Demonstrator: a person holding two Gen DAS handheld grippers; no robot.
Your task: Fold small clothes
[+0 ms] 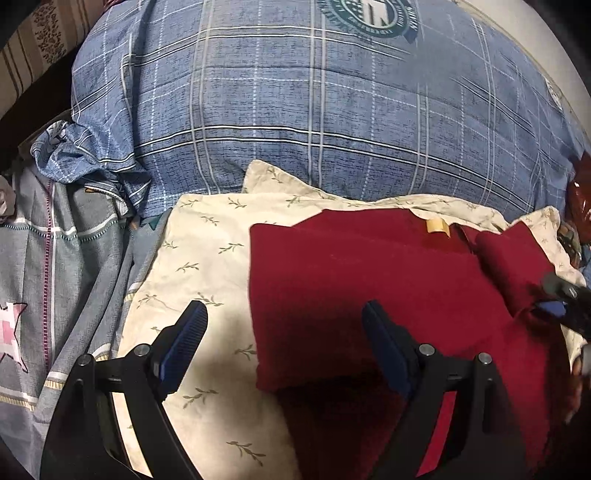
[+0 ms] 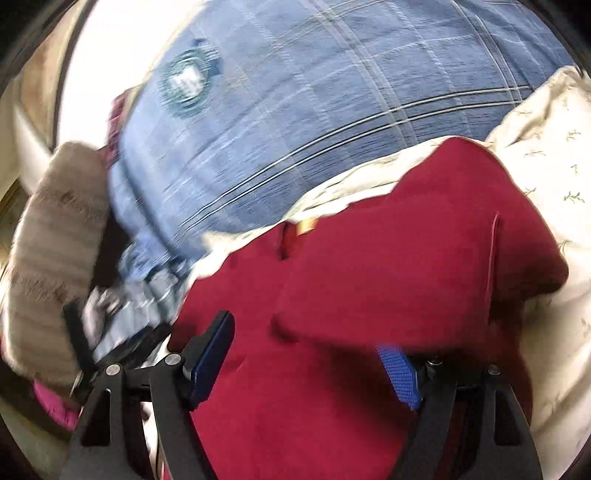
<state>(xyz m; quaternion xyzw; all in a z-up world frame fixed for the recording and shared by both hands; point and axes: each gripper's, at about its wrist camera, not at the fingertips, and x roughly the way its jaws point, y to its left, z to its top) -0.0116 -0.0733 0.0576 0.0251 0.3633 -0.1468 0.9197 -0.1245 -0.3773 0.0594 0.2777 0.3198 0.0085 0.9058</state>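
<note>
Writing first, left wrist view: the round teal emblem point(image 1: 369, 16) on the blue plaid quilt point(image 1: 295, 110) carries ring lettering, too small and curved to read. A tan tag point(image 1: 437, 226) sits at the far edge of the red garment point(image 1: 369, 277); no text legible on it. The garment is a thick, matte, napped knit, laid flat in a roughly rectangular fold on a cream sheet point(image 1: 207, 258) printed with small olive sprigs. One narrower part of it is rolled over at the right. To the left lies grey checked cloth point(image 1: 66, 258) with a pink star patch. Left hand-held gripper point(image 1: 284, 325) hovers above the garment's near left corner, jaws wide apart, nothing between the ribbed blue pads point(image 1: 184, 343). At the right edge the right hand-held gripper point(image 1: 561, 301) shows dark and blurred, at the rolled part; I cannot tell here whether it touches.

Right wrist view, motion-blurred: the emblem point(image 2: 184, 86) is smeared, unreadable. The tag point(image 2: 306, 225) is a tan blur. The garment point(image 2: 369, 258) fills the centre, with a folded flap raised over the right pad point(image 2: 400, 373). Right hand-held gripper point(image 2: 306, 354) has its jaws spread, the garment lying below and between them; whether cloth is pinched cannot be told. The sheet point(image 2: 546, 166) lies at right, the quilt point(image 2: 295, 110) beyond. A fuzzy beige item point(image 2: 55, 240) stands at left.
</note>
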